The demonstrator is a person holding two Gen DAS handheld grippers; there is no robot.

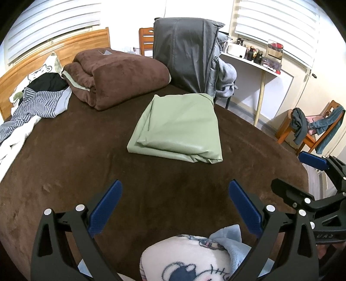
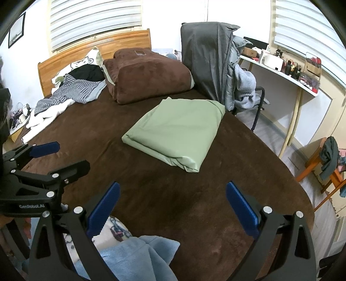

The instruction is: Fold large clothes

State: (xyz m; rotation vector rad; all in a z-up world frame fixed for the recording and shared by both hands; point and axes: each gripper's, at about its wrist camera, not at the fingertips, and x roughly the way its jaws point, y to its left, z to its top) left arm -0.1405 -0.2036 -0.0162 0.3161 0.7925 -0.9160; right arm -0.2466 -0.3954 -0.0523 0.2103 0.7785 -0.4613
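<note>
- wooden headboard (image 2: 95, 46) against white wall
- blinds (image 2: 95, 17) on bright windows
- white shelf (image 1: 253, 62), wooden chair (image 1: 311, 131), grey floor (image 2: 270, 134)

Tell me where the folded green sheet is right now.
The folded green sheet lies mid-bed on the brown bedspread, ahead of both open grippers, beside the folded brown blanket.
</note>
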